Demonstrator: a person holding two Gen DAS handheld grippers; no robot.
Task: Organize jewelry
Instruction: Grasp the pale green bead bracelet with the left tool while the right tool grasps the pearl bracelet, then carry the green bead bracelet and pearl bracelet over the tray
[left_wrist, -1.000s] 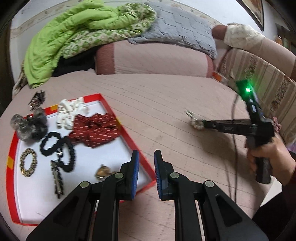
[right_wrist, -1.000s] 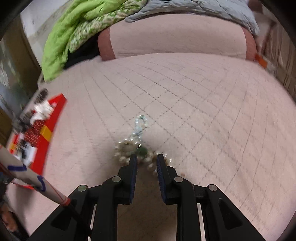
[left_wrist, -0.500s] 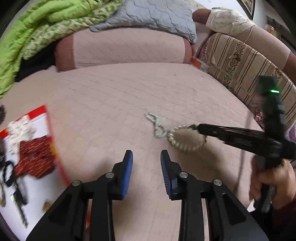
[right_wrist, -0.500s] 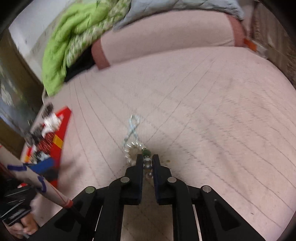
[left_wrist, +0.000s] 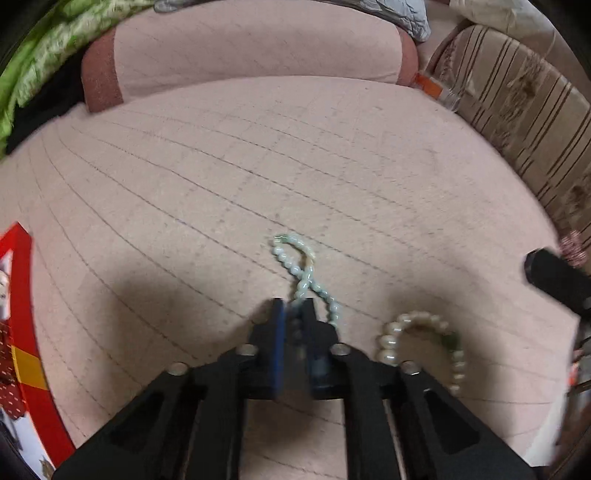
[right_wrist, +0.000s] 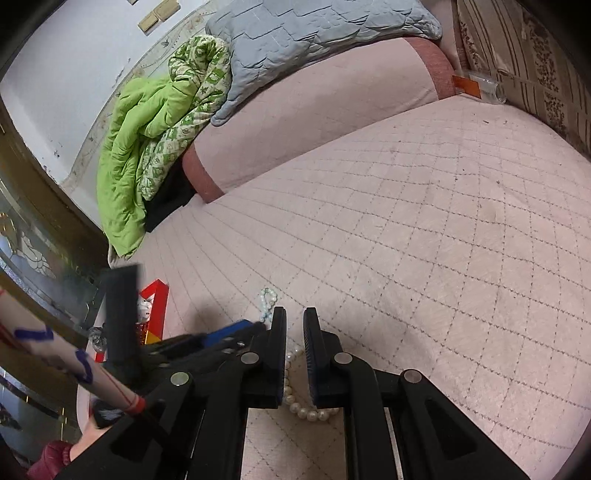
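Observation:
A pale green bead string (left_wrist: 295, 258) lies looped on the pink quilted bed. My left gripper (left_wrist: 294, 308) is shut on its near end, with beads showing between the blue pads. To its right lies a pearl bracelet (left_wrist: 391, 339) with one green bead. In the right wrist view my right gripper (right_wrist: 295, 319) hangs over the pearl bracelet (right_wrist: 310, 413). Its jaws are shut to a narrow slit with nothing between the pads. The bracelet rests on the bed (right_wrist: 424, 240) under the fingers. The left gripper (right_wrist: 258, 326) reaches in from the left toward the bead string (right_wrist: 267, 297).
A red-rimmed white tray (left_wrist: 22, 314) with a red patterned cloth sits at the left edge. Behind are a pink bolster (left_wrist: 258, 44), a green quilt (right_wrist: 147, 122) and a grey blanket (right_wrist: 314, 40). A striped cushion (left_wrist: 524, 122) borders the right. A sleeve (right_wrist: 51, 458) shows low left.
My left gripper swung right, away from the tray, and shut on the green bead string. My right gripper closed on the pearl bracelet, then rose off it, leaving it on the bed.

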